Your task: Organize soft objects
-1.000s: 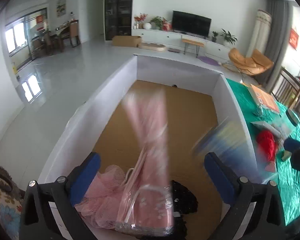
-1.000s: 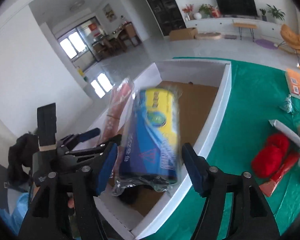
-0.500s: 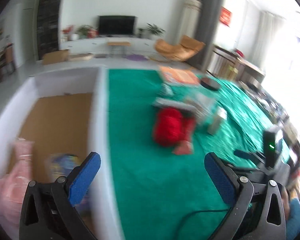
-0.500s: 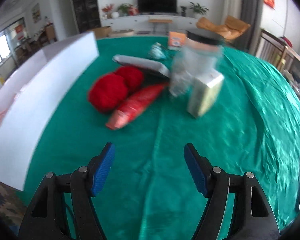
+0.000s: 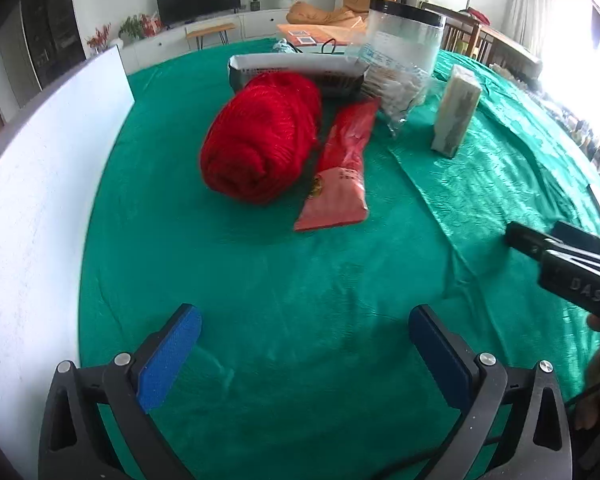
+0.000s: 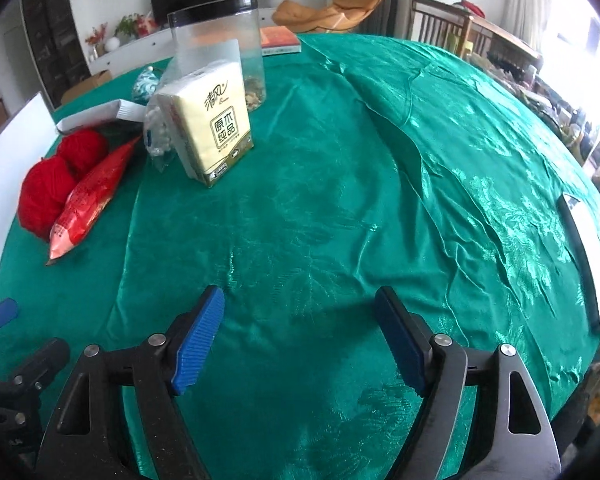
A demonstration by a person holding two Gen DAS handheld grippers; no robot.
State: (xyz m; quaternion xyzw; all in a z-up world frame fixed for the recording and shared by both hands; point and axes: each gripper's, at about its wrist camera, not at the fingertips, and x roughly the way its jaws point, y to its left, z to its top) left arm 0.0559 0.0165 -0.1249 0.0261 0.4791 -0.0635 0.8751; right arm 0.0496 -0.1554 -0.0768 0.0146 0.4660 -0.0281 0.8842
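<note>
Green cloth point(image 5: 300, 280) under both tools, nothing gripped. Our left gripper point(image 5: 305, 354) hangs jaws spread wide and empty, short of the red yarn point(image 5: 260, 136). Right gripper point(image 6: 300, 340) is likewise released; its jaws have just been opening, nothing between them.

Step, as we read it: between picks, lining up for the next soft item. The white box wall point(image 5: 32, 208) runs along the left of the yarn, so that looks like the drop side.

Next move: left goes forward to the yarn and closes across its middle; it should squash, so a deep bite. The red foil pouch point(image 5: 342, 168) lies touching the yarn's right side and could get dragged along.

Right of the yarn and a bit further: tissue pack point(image 6: 204, 116) standing upright, a likely right-hand pick. A bag of cotton buds point(image 6: 156, 136) leans against it.

Behind the yarn: a flat white box point(image 5: 296, 70), then the clear jar point(image 5: 404, 52), rigid, so we leave it. It crowds the tissue pack from behind.
</note>
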